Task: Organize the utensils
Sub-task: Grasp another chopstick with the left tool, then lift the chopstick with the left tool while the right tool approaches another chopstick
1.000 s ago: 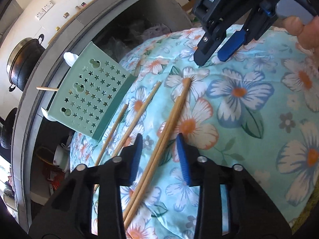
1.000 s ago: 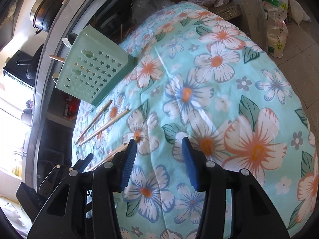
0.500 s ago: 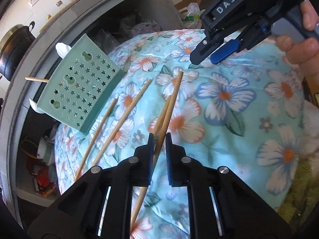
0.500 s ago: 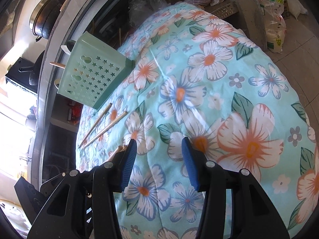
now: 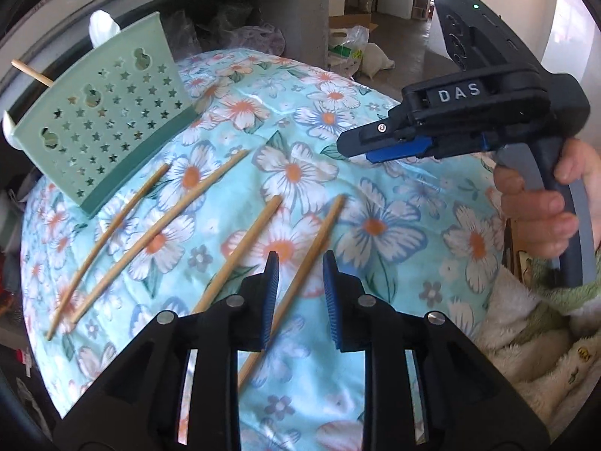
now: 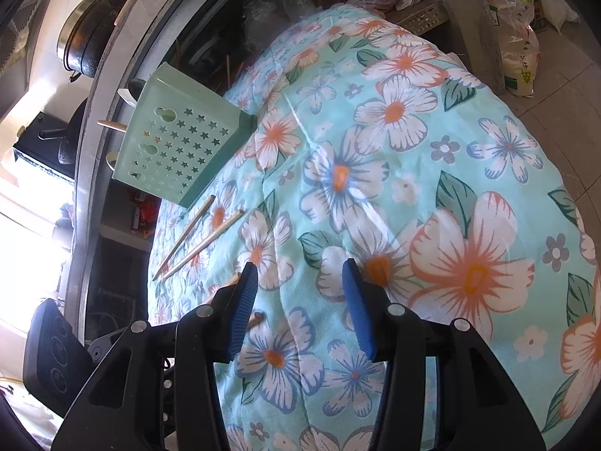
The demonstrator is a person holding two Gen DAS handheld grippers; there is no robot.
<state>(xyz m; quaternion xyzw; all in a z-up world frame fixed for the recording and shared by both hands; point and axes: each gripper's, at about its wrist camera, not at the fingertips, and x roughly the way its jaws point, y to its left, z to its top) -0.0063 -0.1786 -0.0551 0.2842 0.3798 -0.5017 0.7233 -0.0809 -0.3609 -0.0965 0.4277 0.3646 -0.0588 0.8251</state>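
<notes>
Four chopsticks lie loose on a floral cloth (image 5: 394, 203) spread over a rounded surface. In the left wrist view the left gripper (image 5: 300, 293) hangs over the near part of the cloth with its blue pads set narrowly apart; its jaws have just been opening, and one chopstick (image 5: 296, 282) runs up between them, lying on the cloth with a gap visible on each side, so the pads do not press on it. A second chopstick (image 5: 240, 255) lies just beside it to the left, its lower end hidden behind the left finger. Two more, a third chopstick (image 5: 109, 251) and a fourth chopstick (image 5: 161, 235), lie side by side nearer the cloth's left edge, pointing toward a green holder (image 5: 101, 127) punched with star holes, which lies tipped on its side at the far left corner of the cloth. A wooden stick and something white poke out of its far end. The right gripper (image 6: 300, 297) hovers over the middle of the cloth, its jaws moderately wide with nothing between them; in the left wrist view a hand (image 5: 541, 206) grips its handle at the right edge. A dark pot (image 6: 90, 49) sits on the counter beyond the holder.
</notes>
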